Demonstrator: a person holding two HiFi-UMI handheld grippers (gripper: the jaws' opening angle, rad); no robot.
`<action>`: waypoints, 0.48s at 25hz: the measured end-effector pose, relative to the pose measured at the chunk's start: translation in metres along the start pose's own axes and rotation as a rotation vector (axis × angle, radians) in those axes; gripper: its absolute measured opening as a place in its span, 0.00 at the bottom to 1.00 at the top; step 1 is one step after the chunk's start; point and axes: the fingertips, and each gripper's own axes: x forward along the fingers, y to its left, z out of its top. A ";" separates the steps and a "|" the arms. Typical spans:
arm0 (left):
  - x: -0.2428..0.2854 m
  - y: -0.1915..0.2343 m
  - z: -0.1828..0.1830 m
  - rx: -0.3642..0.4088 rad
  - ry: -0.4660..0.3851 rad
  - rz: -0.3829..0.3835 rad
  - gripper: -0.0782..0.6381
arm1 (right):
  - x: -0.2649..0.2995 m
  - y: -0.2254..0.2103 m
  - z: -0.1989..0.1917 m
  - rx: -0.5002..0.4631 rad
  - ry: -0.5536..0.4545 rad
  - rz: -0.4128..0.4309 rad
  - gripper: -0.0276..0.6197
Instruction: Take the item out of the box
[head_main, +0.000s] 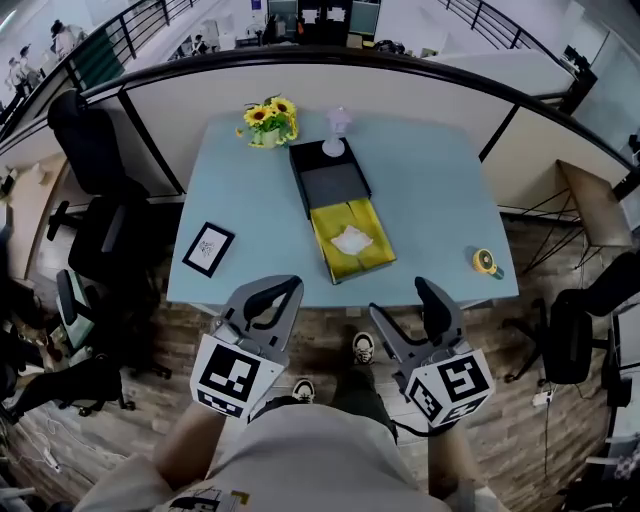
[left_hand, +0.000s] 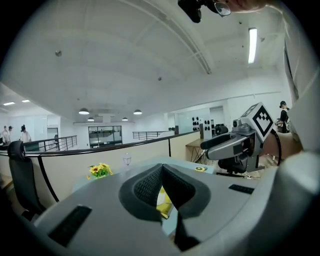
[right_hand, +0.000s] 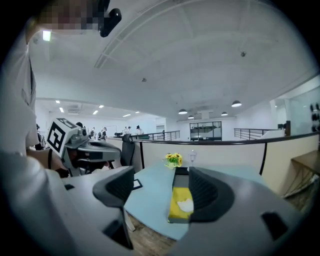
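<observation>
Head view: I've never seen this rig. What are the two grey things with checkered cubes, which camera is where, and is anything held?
Those are hand-held two-jaw grippers, one in each of a person's hands. The head view looks down from the person's head; the other two cameras ride on the grippers. The left gripper is shut on nothing; the right gripper is open and empty. Both are short of the table. On it lie an open box with a white item inside, sunflowers and a framed picture.
</observation>
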 end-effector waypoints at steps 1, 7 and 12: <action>0.006 0.003 -0.001 -0.004 0.002 0.006 0.11 | 0.007 -0.006 -0.002 -0.003 0.008 0.005 0.56; 0.043 0.018 0.002 -0.025 0.037 0.072 0.11 | 0.046 -0.043 -0.014 0.001 0.078 0.077 0.57; 0.084 0.031 -0.009 -0.021 0.115 0.148 0.11 | 0.091 -0.078 -0.032 0.007 0.150 0.176 0.57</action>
